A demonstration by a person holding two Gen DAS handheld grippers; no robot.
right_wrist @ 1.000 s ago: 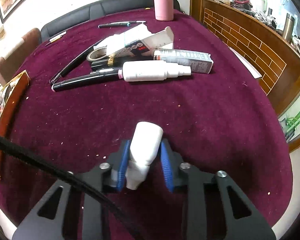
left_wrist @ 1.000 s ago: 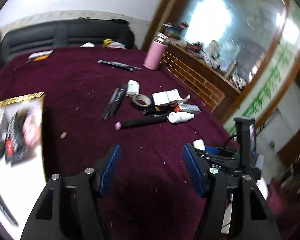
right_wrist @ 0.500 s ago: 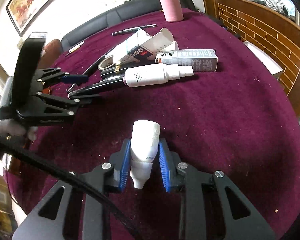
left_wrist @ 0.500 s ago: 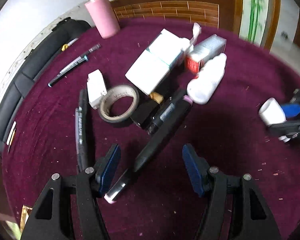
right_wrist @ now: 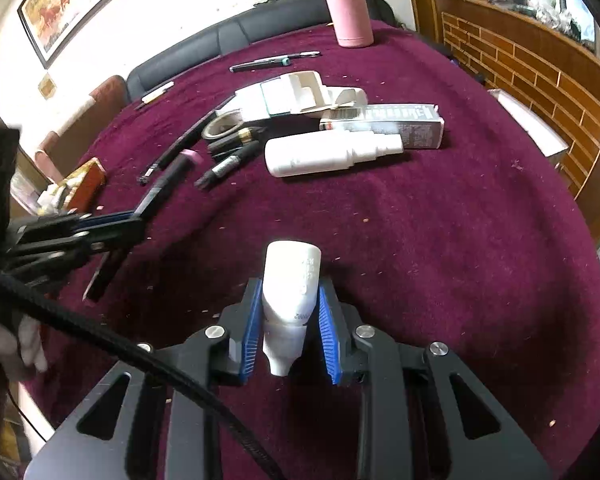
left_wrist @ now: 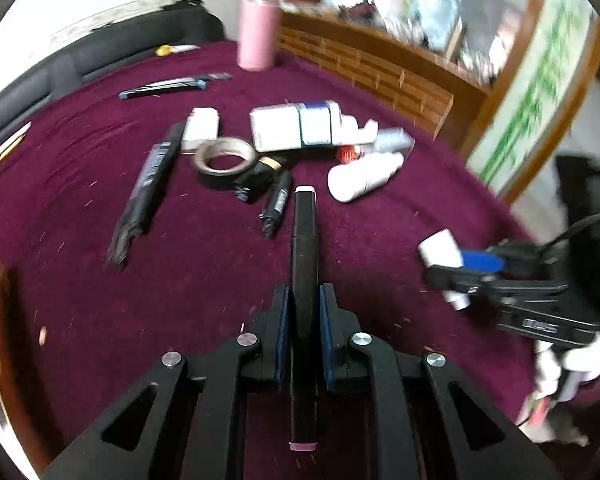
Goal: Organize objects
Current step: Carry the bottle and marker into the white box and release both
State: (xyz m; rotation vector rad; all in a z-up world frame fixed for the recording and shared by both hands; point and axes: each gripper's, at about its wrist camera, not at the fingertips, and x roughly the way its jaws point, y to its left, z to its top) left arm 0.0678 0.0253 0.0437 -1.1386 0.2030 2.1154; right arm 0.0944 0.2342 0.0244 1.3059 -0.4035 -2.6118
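Observation:
A black marker point(left_wrist: 304, 232) with pink ends runs straight out between my left gripper's point(left_wrist: 303, 292) blue pads. The jaws are closing and the pads press on its barrel. In the right wrist view the same marker point(right_wrist: 168, 184) sticks out of the left gripper point(right_wrist: 100, 228), slanting above the maroon cloth. My right gripper point(right_wrist: 290, 280) is shut on a small white bottle point(right_wrist: 292, 260), wide end forward, above the cloth. The left wrist view shows that bottle point(left_wrist: 440, 246) in the right gripper point(left_wrist: 460, 264) at the right.
Beyond both grippers lies a pile: a tape roll point(left_wrist: 224, 162), a white spray bottle point(right_wrist: 332, 154), white and grey boxes point(right_wrist: 384, 120), and several black pens. A pink flask point(right_wrist: 350, 12) stands at the far edge. A gold-edged tray point(right_wrist: 86, 182) sits at the left.
My left gripper swung over the pile, came down around the black marker and shut on it. The right gripper keeps the white bottle and has barely moved.

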